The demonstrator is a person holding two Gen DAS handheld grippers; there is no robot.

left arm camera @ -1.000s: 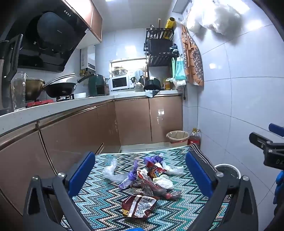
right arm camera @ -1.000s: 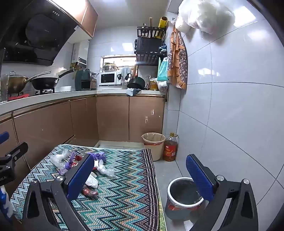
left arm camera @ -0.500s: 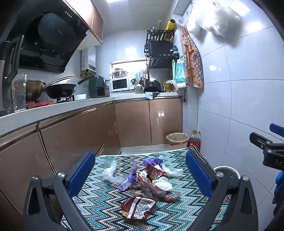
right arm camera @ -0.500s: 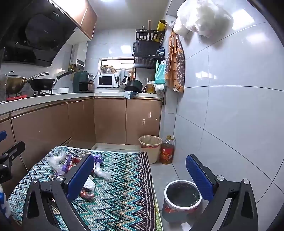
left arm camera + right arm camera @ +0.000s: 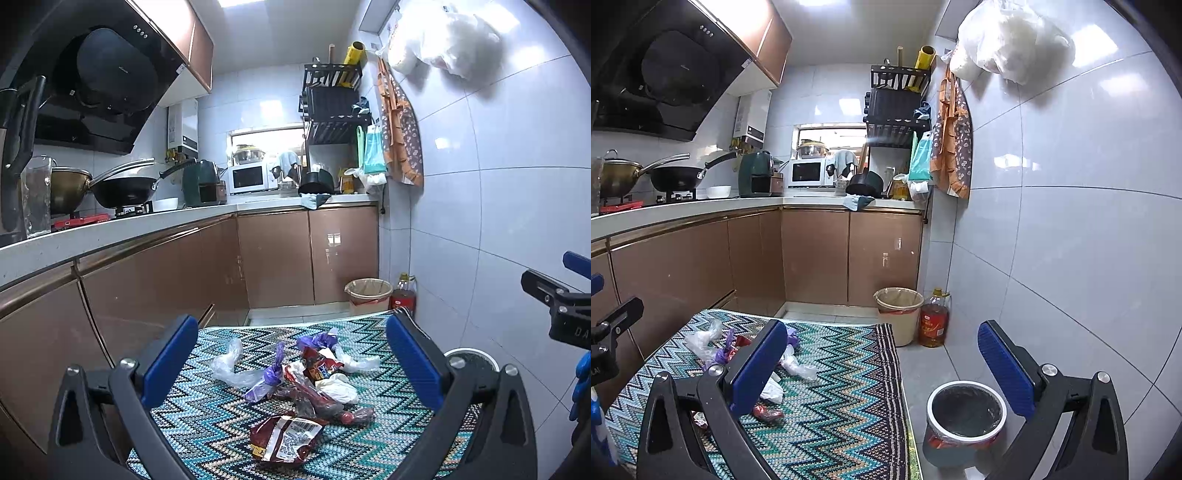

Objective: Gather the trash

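A pile of trash lies on a zigzag-patterned cloth (image 5: pixel 221 417): a dark red snack wrapper (image 5: pixel 284 437) nearest me, a crumpled white tissue (image 5: pixel 338 391), purple plastic scraps (image 5: pixel 267 378) and clear plastic bags (image 5: pixel 229 363). My left gripper (image 5: pixel 291 360) hangs open above and in front of the pile, holding nothing. My right gripper (image 5: pixel 882 363) is open and empty too, off the cloth's right side, above a white-rimmed bin with a dark liner (image 5: pixel 964 413). The same trash (image 5: pixel 738 354) shows at the left of the right wrist view, partly behind the left finger.
Brown cabinets under a white counter (image 5: pixel 147 225) run along the left and back. A beige lined waste basket (image 5: pixel 899 312) and an oil bottle (image 5: pixel 934 319) stand on the floor by the tiled right wall. The white-rimmed bin's rim (image 5: pixel 471 360) peeks past the cloth's right edge.
Both grippers have drifted slightly, so the trash pile and the bin sit a little differently in view. Both stay open, and nothing was picked up.
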